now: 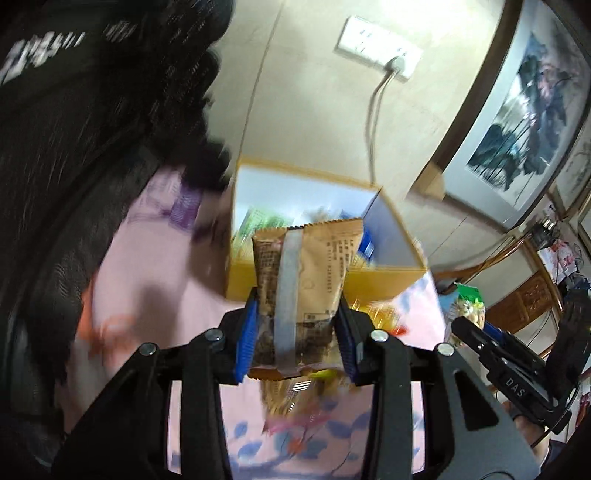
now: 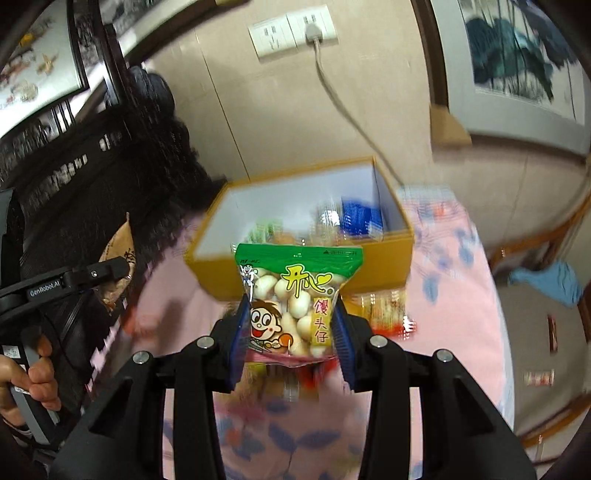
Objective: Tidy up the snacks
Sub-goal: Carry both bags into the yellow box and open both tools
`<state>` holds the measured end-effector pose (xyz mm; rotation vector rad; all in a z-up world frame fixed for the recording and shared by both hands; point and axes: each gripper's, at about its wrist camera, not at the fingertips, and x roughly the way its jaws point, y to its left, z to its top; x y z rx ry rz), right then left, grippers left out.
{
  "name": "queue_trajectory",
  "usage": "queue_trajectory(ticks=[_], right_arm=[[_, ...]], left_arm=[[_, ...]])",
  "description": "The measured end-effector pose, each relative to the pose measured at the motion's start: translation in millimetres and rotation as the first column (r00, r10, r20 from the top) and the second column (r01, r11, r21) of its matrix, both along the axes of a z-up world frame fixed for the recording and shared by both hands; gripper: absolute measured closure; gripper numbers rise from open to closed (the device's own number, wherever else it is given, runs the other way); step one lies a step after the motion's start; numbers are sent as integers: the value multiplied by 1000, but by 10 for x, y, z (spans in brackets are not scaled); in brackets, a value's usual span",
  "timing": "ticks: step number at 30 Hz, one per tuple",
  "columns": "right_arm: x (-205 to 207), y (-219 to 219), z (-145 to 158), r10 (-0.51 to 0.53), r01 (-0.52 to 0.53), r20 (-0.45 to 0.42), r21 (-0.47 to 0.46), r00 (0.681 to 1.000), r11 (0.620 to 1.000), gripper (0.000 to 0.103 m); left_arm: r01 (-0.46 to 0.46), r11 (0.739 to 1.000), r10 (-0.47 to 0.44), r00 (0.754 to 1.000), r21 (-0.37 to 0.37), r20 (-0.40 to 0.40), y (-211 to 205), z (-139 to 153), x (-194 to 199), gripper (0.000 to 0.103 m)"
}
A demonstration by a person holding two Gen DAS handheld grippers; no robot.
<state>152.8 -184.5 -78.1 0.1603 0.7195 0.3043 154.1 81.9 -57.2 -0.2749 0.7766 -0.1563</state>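
Observation:
My left gripper (image 1: 295, 314) is shut on a brown snack packet (image 1: 306, 273) with a silver back seam, held upright above the pink cloth, just short of the yellow box (image 1: 369, 282). My right gripper (image 2: 290, 317) is shut on a green-topped bag of small white biscuits (image 2: 295, 295), held in front of the same yellow box (image 2: 214, 273). The open box, white inside, holds several packets (image 2: 351, 218). The right gripper and its bag also show in the left wrist view (image 1: 469, 306); the left gripper and its packet show in the right wrist view (image 2: 118, 258).
A pink flowered cloth (image 2: 454, 266) covers the table. Orange and red wrapped snacks (image 2: 384, 310) lie on it beside the box front. A black jacket (image 1: 74, 147) hangs at the left. A wall socket with a cable (image 2: 314, 33) is behind the box.

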Motion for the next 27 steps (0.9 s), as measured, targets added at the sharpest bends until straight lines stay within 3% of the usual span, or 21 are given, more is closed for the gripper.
queue_trajectory(ticks=[3,10,16,27], right_arm=[[261,-22,189,5,-6,41,11,999,1000,61],[893,-41,417,-6,4,75,23,997,1000,61],[1216,-17,365,0,-1,69,6,998,1000,61],[1607,16,172,-8,9,46,-18,999,1000,61]], left_arm=[[9,1000,-10,999,8,43,-115,214,248,65],[6,999,-8,998,32,67,-334,361,877,65],[5,999,-7,999,39,52,-458,297,1272,65],[5,999,-5,1000,54,18,-482,122,1592,65]])
